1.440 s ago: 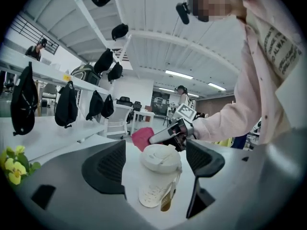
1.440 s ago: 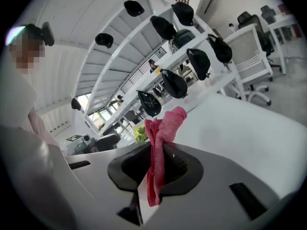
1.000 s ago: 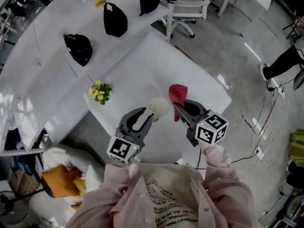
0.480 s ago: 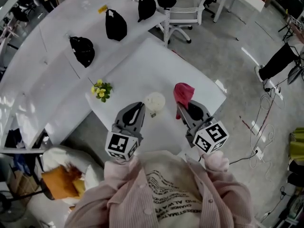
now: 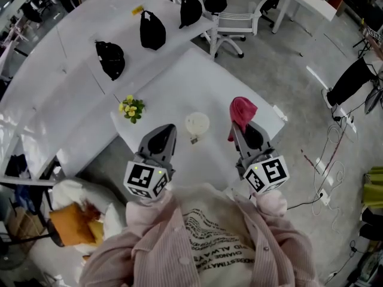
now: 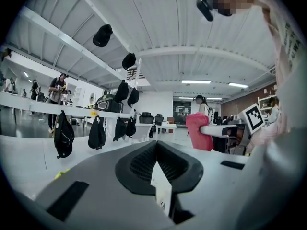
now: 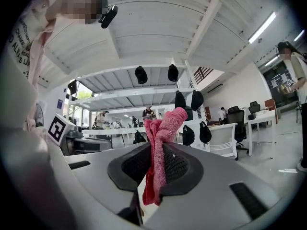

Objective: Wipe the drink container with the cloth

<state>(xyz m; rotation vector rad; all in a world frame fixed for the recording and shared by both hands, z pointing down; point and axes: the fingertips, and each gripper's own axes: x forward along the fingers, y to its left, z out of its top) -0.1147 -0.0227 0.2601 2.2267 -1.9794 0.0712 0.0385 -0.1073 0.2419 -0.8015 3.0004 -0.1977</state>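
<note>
My left gripper [image 5: 168, 131] has just been closing and its jaws now meet, gripping nothing that I can make out; it hangs above the near edge of the table [image 5: 179, 82], its marker cube close to my chest. My right gripper [image 5: 238, 129] is clamped on the cloth [image 5: 242, 110]; in the right gripper view the red cloth [image 7: 163, 128] is pinched between the pads, a bunch standing up past the jaw tips and a tail hanging down behind them. The cup [image 5: 197, 124] stands upright on the table with its lid on, between the two grippers and a little beyond their tips, touched by neither, the cloth just to its right; a small tag [image 5: 193, 140] lies beside it on the near side. Yellow flowers [image 5: 131, 108] lie near the table's left corner.
</note>
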